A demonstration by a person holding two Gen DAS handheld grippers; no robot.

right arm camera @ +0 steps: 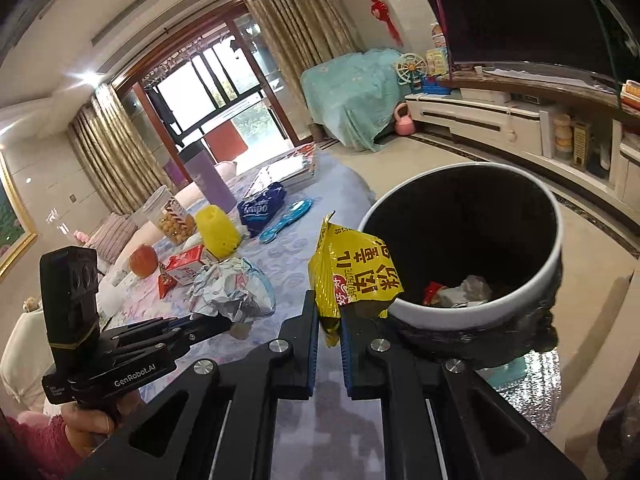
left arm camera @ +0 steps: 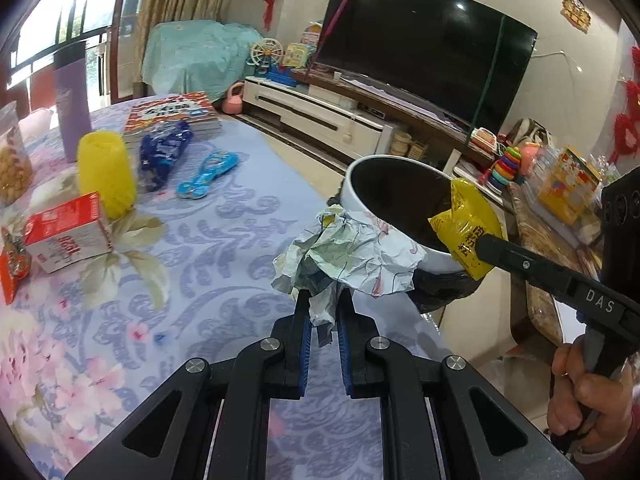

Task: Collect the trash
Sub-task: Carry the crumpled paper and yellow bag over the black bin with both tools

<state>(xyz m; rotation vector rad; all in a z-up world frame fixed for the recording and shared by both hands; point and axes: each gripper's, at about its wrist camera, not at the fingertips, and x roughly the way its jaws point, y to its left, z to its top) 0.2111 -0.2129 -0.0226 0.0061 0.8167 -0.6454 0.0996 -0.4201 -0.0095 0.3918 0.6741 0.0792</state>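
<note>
My left gripper (left arm camera: 324,298) is shut on a crumpled sheet of pale printed paper (left arm camera: 352,256) and holds it just above the table's edge, beside the bin. The bin (left arm camera: 354,196) is white outside and black inside and stands past the table's edge. My right gripper (right arm camera: 329,300) is shut on a yellow snack packet (right arm camera: 356,276) at the bin's near rim (right arm camera: 440,314). Some wrappers (right arm camera: 460,292) lie at the bottom of the bin. The right wrist view shows the left gripper (right arm camera: 224,322) with the paper (right arm camera: 232,288) to its left.
On the floral tablecloth (left arm camera: 200,240) lie a red and white carton (left arm camera: 68,236), a yellow cylinder (left arm camera: 106,172), a blue tissue pack (left arm camera: 160,156), a blue plastic toy (left arm camera: 208,174), books (left arm camera: 172,114), a purple bottle (left arm camera: 72,100). A TV (left arm camera: 428,48) and low cabinet stand behind the bin.
</note>
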